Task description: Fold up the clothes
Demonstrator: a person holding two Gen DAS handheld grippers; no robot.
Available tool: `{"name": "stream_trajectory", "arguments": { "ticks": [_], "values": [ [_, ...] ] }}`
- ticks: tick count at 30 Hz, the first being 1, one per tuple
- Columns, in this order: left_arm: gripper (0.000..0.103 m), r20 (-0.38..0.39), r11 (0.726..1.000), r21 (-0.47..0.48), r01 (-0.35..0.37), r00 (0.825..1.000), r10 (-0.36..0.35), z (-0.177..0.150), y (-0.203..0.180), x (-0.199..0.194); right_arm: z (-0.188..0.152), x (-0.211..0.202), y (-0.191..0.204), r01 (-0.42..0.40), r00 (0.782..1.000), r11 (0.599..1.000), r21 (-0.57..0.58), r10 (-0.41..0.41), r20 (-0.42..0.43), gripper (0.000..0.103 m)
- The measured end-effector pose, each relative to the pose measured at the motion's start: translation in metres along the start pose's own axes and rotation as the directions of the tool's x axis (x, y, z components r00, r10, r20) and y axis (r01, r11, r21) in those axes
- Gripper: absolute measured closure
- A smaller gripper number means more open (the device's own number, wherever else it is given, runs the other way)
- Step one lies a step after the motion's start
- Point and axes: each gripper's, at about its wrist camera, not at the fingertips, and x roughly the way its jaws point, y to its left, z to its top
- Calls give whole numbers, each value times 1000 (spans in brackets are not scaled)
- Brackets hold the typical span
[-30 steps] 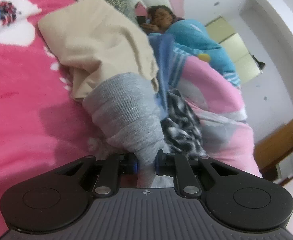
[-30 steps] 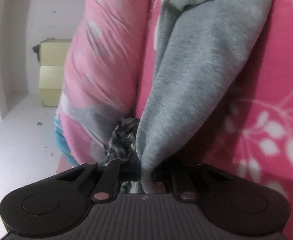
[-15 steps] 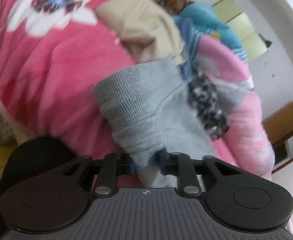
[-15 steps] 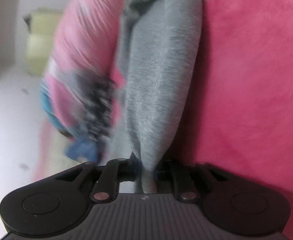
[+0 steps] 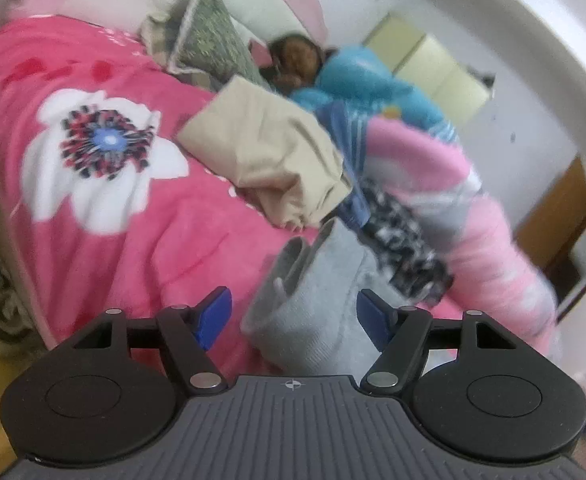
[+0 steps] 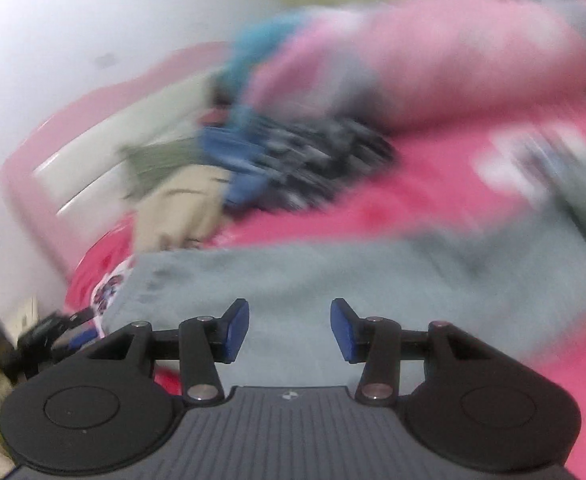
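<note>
Both tongs, clamped on the grey knit garment (image 5: 317,312) a second ago, have let go. Left tongs (image 5: 293,320) opening, blue pads clear of the cloth bunched between them. Right tongs (image 6: 289,330) opening above the garment, not pressing it. Garment lies on the pink floral bed cover (image 5: 133,232), near a folded beige cloth (image 5: 269,160).

The grey garment (image 5: 317,320) is soft, matt knit cloth; the pink bedspread (image 5: 105,224) under it looks fleecy; the beige garment (image 5: 269,156) is smooth woven fabric.
</note>
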Motion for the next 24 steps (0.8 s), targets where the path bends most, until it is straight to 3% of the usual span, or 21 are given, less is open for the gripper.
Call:
{"name": "stream_trajectory", "arguments": {
  "ticks": [3,8,13,14,15,17,18,24],
  "values": [
    [37,-10,999,48,22,1000,-22,7,-5,15,27,69,37,-66,998,976,-209,63,-18,53],
    [58,-4,990,116,79,997,-79,8,-8,30,37,177,77,-122,992,846,-518,91,-84,43],
    [79,-37,973,185,138,990,-133,0,-4,38,29,249,79,-209,967,765,-609,68,-247,44],
    [82,-34,969,198,146,989,-142,-2,-3,38,26,256,78,-228,958,761,-608,65,-279,50],
    [84,-26,966,207,152,988,-149,-3,-2,37,23,259,77,-244,951,760,-602,65,-304,66],
    [86,-8,961,218,169,985,-171,-5,1,34,18,254,76,-236,955,764,-601,68,-289,89],
    [88,2,959,218,181,983,-186,-5,2,32,18,249,76,-226,961,761,-608,71,-268,96],
    [94,7,953,179,246,968,-252,-5,0,19,19,198,82,-164,984,769,-618,85,-156,97]
  ]
}}
